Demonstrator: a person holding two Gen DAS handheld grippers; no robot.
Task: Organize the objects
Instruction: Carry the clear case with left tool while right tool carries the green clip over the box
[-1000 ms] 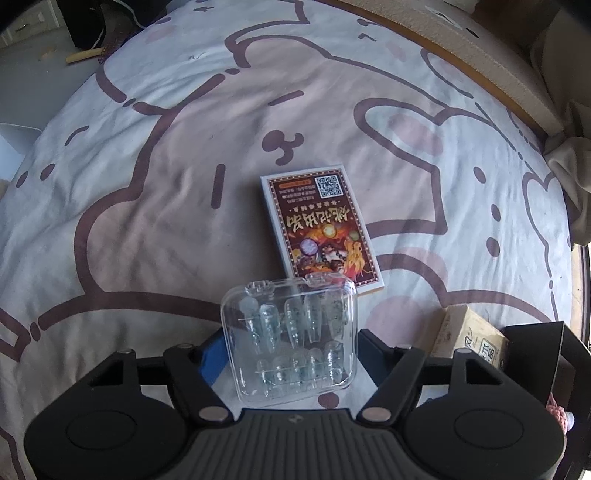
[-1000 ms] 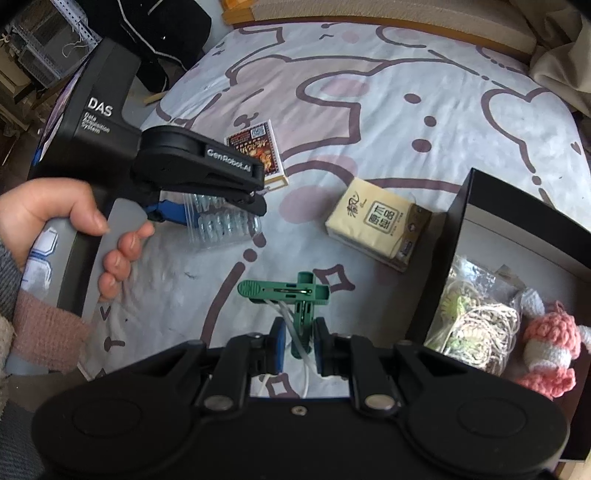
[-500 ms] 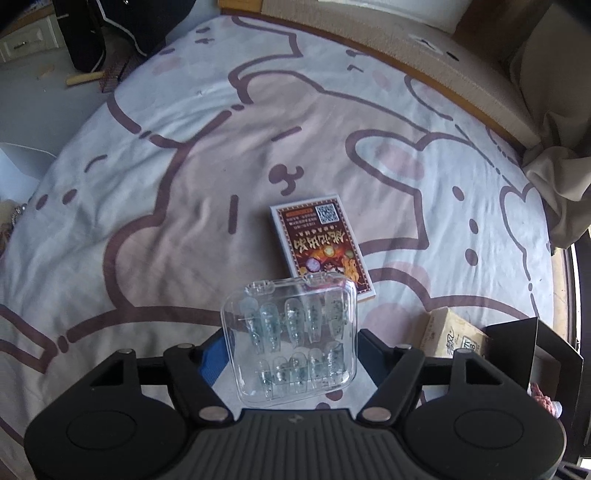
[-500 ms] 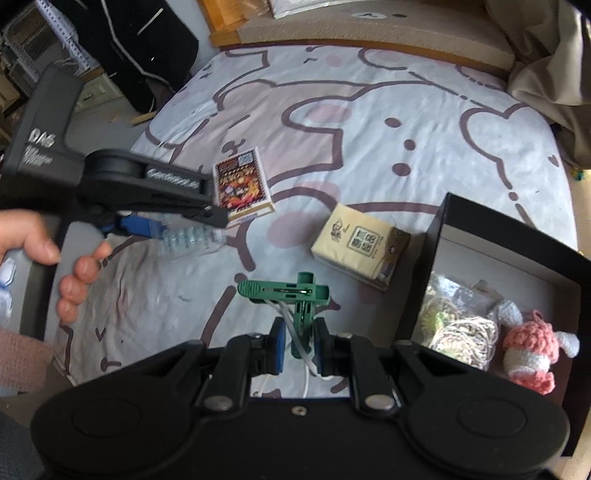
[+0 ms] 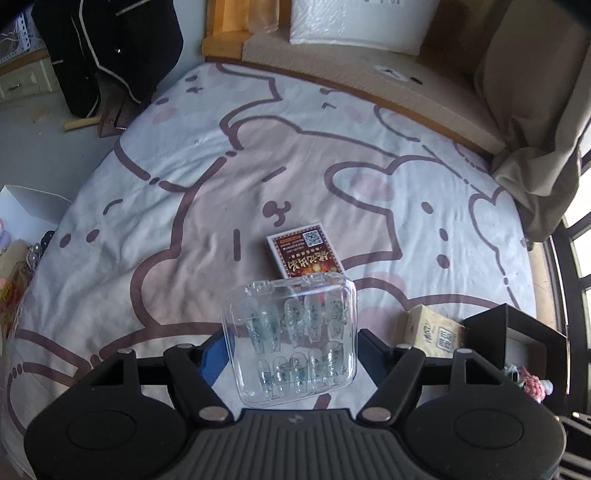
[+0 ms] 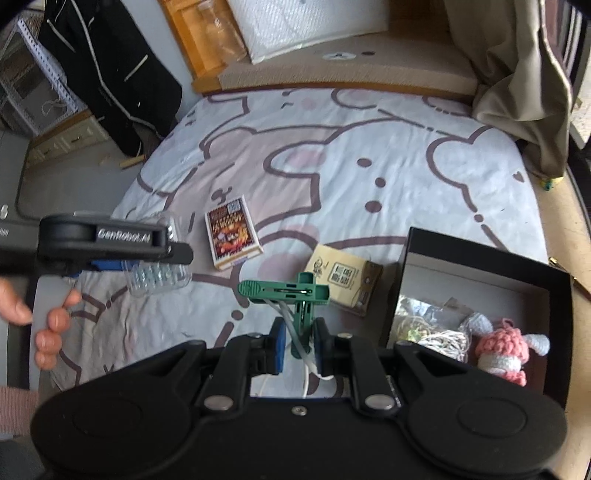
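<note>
My left gripper (image 5: 290, 354) is shut on a clear plastic case of press-on nails (image 5: 291, 339) and holds it above the bed; it also shows in the right wrist view (image 6: 157, 275). My right gripper (image 6: 298, 341) is shut on green clothes pegs (image 6: 291, 295) with a white cord, held above the bedsheet. A red card box (image 5: 304, 258) lies on the sheet just beyond the case. A tan tissue pack (image 6: 345, 278) lies beside an open black box (image 6: 476, 258) at the right.
The black box holds a pink crochet doll (image 6: 504, 350) and a bundle of string (image 6: 436, 336). A curtain (image 5: 535, 110) hangs at the right. A white pillow (image 6: 306, 26) and wooden headboard ledge are at the back. Dark clothing (image 5: 107, 51) hangs beyond the bed's left.
Both grippers have risen and pulled back from the bed, so more of the room shows. The nail case stays in the left gripper, the pegs in the right.
</note>
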